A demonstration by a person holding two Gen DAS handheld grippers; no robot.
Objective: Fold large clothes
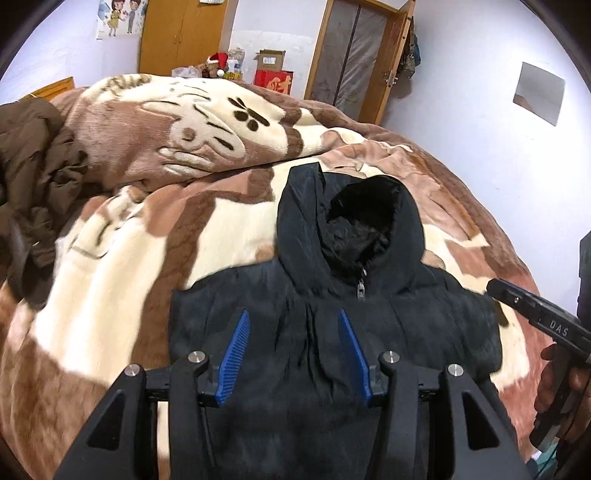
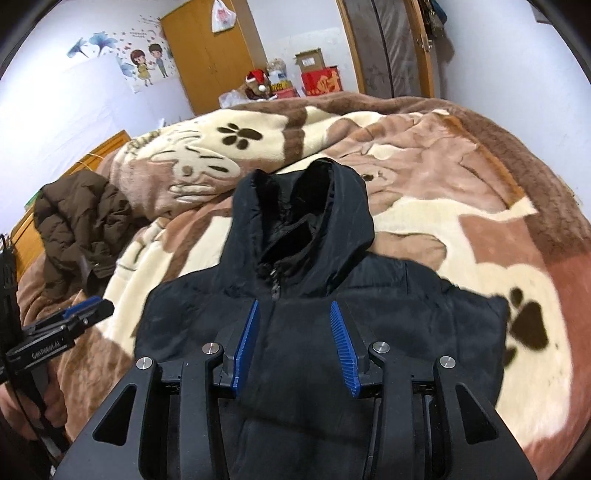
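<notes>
A black hooded puffer jacket (image 1: 406, 314) lies front up on the bed, zipped, with its hood (image 1: 303, 221) pointing away from me. No sleeves show at its sides. My left gripper (image 1: 293, 311) hovers over the chest, blue pads apart and nothing pinched between them. In the right wrist view the same jacket (image 2: 406, 314) fills the middle, and my right gripper (image 2: 294, 302) is open just above the zipper, holding nothing. Each gripper shows in the other's view: the right gripper (image 1: 495, 286) at the jacket's right shoulder, the left gripper (image 2: 96, 308) beyond its left edge.
A plush brown and cream blanket (image 1: 129, 240) covers the whole bed. A crumpled brown jacket (image 1: 40, 166) lies at the bed's left side. Beyond the bed stand a wooden wardrobe (image 1: 184, 33), cardboard boxes (image 1: 273, 74) and a door (image 1: 351, 55).
</notes>
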